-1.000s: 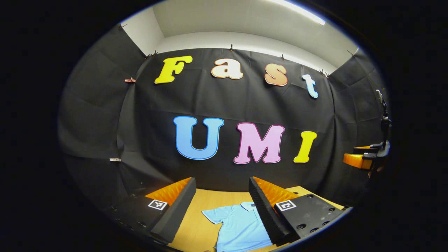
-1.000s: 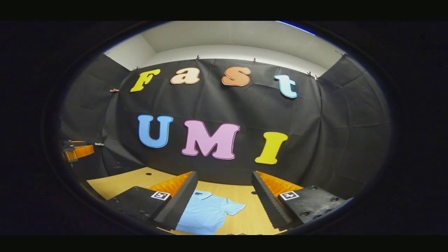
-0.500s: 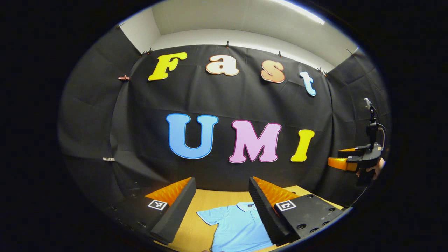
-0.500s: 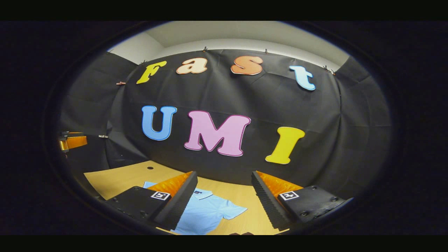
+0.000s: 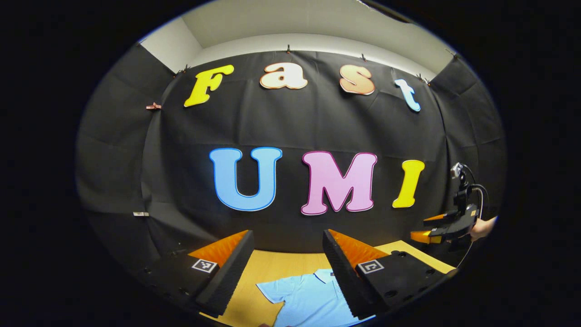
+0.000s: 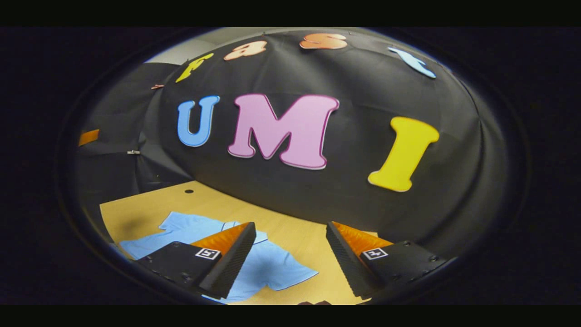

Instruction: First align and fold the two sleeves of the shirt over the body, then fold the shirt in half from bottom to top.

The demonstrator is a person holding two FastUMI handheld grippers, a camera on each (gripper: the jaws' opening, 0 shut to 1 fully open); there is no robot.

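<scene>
We hold a two-finger gripper in each hand above a wooden table (image 6: 150,206), and on it a light blue short-sleeved shirt (image 6: 268,265) lies flat and unfolded, collar toward the far black cloth wall, both sleeves spread out to the sides. In the left gripper view, the left gripper (image 5: 288,268) has its fingers spread wide apart with nothing between them, hanging above the shirt's collar and one sleeve (image 5: 268,290). In the right gripper view, the right gripper (image 6: 290,259) also has its fingers wide apart and empty, raised over the table with the shirt's other sleeve (image 6: 290,274) just below and between them. The left gripper view also shows that right gripper farther off at the right edge, held in a hand (image 5: 482,227). Neither sleeve is folded yet, so we judge the task is at its very start. The main risk, as we see it, is pinching only the top layer or too little cloth at a sleeve edge, so the fabric slips out mid-fold. Coming down off-centre could drag the whole shirt across the smooth table and skew it, leaving the two sleeves misaligned over the body. Grabbing both layers plus the body could bunch the shirt into wrinkles.
</scene>
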